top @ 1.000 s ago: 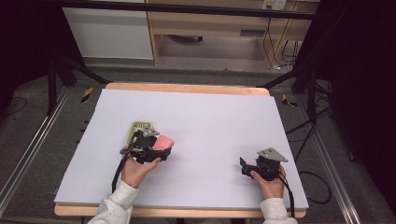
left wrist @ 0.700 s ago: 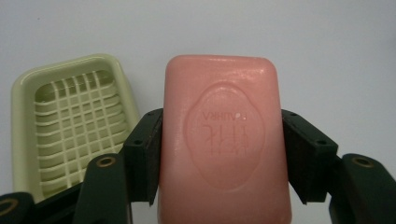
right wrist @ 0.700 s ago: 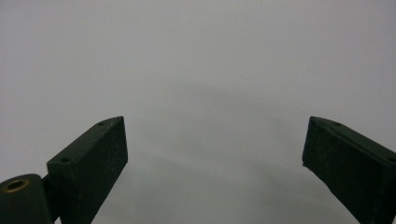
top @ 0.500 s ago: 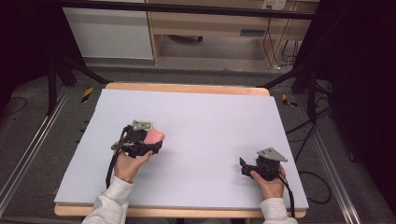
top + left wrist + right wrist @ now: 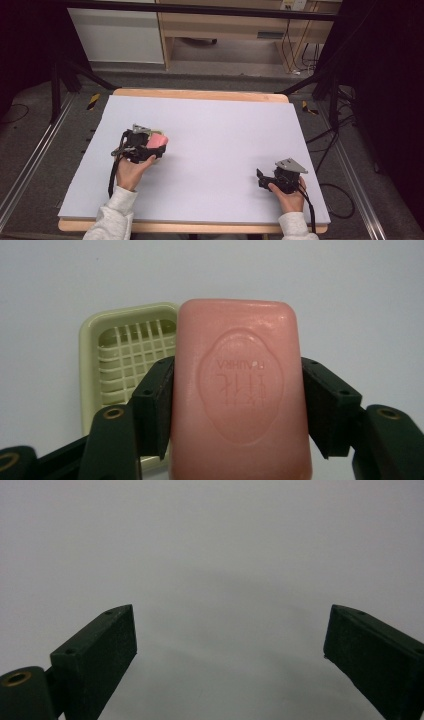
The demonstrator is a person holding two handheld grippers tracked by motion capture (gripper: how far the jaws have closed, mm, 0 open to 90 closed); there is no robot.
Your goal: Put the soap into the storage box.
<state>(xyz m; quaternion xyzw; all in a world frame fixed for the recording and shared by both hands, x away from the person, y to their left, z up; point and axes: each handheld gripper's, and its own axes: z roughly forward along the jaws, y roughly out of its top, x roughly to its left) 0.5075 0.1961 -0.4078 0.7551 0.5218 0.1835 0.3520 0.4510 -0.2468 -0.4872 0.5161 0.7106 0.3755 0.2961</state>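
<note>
The left gripper (image 5: 237,390) pinches a pink bar of soap (image 5: 239,390) by its long sides, held above the table (image 5: 225,130) toward its left side. Just beyond and partly under the soap lies a pale green soap dish (image 5: 122,355), its grid floor bare. The right gripper (image 5: 261,179), jaws spread wide with nothing between them, rests near the table's front right corner. Wide bare table lies between the two grippers.

Embossed oval stamp on the pink soap bar (image 5: 240,390), upside down, lettering not clearly legible
</note>
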